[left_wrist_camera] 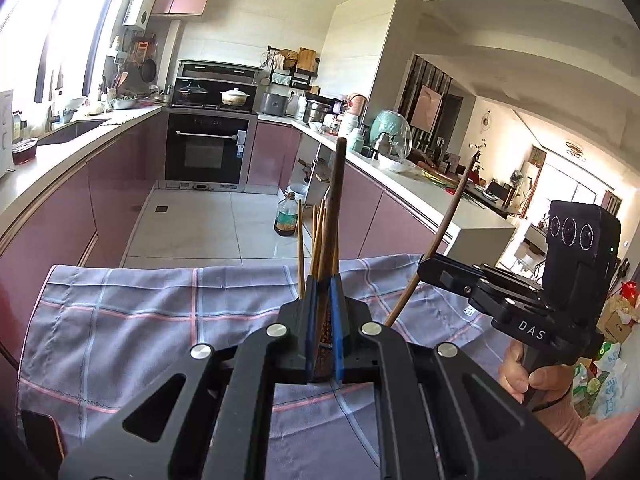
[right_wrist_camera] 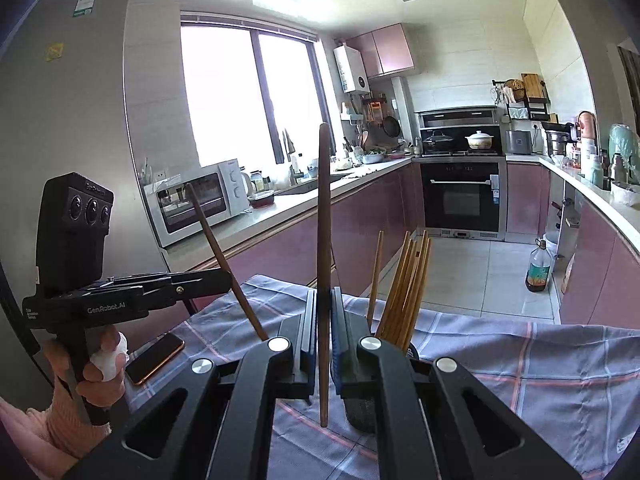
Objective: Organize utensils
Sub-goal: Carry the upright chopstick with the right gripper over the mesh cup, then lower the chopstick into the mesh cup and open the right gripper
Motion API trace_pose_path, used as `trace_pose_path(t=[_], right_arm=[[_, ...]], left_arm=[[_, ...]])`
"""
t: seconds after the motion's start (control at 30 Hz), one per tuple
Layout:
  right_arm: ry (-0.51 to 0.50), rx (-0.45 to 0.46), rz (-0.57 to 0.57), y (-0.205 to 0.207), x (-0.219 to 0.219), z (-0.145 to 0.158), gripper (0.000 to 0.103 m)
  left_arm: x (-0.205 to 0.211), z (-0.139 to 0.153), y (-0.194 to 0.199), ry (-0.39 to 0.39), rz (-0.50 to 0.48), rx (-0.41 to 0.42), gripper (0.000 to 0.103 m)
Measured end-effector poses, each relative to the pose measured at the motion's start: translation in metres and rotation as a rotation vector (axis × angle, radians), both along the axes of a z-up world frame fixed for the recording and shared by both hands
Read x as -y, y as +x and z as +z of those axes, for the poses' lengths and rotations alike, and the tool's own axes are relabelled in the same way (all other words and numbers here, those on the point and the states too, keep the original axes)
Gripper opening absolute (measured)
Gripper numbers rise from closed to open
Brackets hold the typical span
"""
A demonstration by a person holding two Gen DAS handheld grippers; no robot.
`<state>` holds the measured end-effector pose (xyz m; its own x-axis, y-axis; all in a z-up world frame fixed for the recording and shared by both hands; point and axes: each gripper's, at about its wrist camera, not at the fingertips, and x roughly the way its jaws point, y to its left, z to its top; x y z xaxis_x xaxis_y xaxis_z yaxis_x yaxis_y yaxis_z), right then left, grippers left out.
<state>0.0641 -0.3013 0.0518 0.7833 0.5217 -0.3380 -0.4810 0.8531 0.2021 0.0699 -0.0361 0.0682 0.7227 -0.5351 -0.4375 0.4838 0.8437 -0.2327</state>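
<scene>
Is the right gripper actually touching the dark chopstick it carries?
Touching. The right wrist view shows the right gripper shut on the dark chopstick, both pads pressing its sides.

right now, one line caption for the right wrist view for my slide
Right gripper shut on a dark wooden chopstick, bamboo chopsticks bundled behind, left gripper holding another over the plaid cloth.

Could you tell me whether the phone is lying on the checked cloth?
Yes, the phone lies flat on the left edge of the checked cloth.
</scene>
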Motion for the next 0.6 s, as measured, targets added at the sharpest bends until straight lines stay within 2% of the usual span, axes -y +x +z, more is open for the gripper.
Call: trace_pose_path(t=[0.6], right_arm=[[0.031,0.027,-0.039,0.006,0.016,0.012,0.005]], left_arm=[[0.020,0.029,0.022,0.013,-0.017,0.045,0.006]])
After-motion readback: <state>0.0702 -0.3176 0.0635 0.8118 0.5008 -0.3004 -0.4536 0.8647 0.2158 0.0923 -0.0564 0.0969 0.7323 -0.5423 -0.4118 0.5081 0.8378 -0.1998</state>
